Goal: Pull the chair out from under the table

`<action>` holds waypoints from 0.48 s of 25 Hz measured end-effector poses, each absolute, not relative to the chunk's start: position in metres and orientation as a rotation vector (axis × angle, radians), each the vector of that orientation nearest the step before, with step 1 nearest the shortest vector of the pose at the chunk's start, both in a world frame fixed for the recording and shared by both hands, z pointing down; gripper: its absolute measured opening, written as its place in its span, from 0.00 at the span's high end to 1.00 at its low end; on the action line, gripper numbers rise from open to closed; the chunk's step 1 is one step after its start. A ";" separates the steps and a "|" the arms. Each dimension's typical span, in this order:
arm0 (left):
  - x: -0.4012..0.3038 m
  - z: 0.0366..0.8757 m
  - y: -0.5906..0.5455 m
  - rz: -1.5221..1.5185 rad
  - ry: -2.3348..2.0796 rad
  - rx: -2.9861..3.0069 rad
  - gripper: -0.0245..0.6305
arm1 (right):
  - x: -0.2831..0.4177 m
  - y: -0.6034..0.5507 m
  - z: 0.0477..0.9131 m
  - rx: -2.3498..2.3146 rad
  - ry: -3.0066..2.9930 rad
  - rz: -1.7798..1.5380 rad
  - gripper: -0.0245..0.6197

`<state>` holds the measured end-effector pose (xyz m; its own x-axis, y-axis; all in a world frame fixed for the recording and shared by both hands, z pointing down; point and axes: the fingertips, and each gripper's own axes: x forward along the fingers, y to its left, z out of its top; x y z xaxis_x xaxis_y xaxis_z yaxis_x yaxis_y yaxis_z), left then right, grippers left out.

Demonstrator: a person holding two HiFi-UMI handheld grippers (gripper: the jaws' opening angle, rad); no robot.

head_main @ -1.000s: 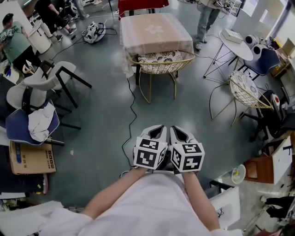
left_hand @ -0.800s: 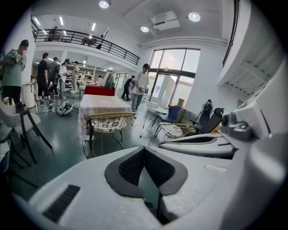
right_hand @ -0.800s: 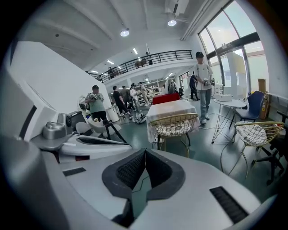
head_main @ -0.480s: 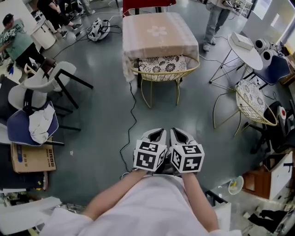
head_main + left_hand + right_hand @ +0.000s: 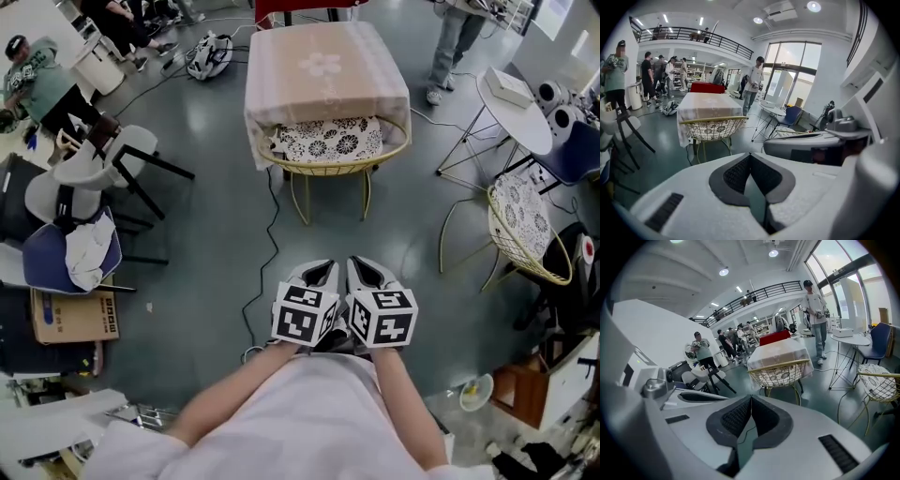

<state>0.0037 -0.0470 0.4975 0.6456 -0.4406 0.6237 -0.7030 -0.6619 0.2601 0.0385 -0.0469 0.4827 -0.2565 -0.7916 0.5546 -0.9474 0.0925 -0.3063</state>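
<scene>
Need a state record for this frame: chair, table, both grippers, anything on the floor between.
chair: gold wire frame, patterned cushion, seat partly under the table's near edge
table: draped in beige cloth
left gripper: jaws together, empty
right gripper: jaws together, empty
contact: neither gripper touches the chair
floor: dark cable runs from the chair toward the person

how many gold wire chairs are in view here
2. One chair is tucked under the table straight ahead; a second chair stands apart at the head view's right edge. More may be hidden outside the frame.
</scene>
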 end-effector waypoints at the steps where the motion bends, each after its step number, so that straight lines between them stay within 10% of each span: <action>1: 0.009 0.498 -0.051 0.725 -0.900 2.375 0.96 | 0.045 -0.052 0.483 1.735 -2.129 0.919 0.96; 12: 0.027 0.497 -0.077 0.756 -1.031 2.326 0.96 | 0.076 -0.081 0.488 1.673 -2.209 0.986 0.96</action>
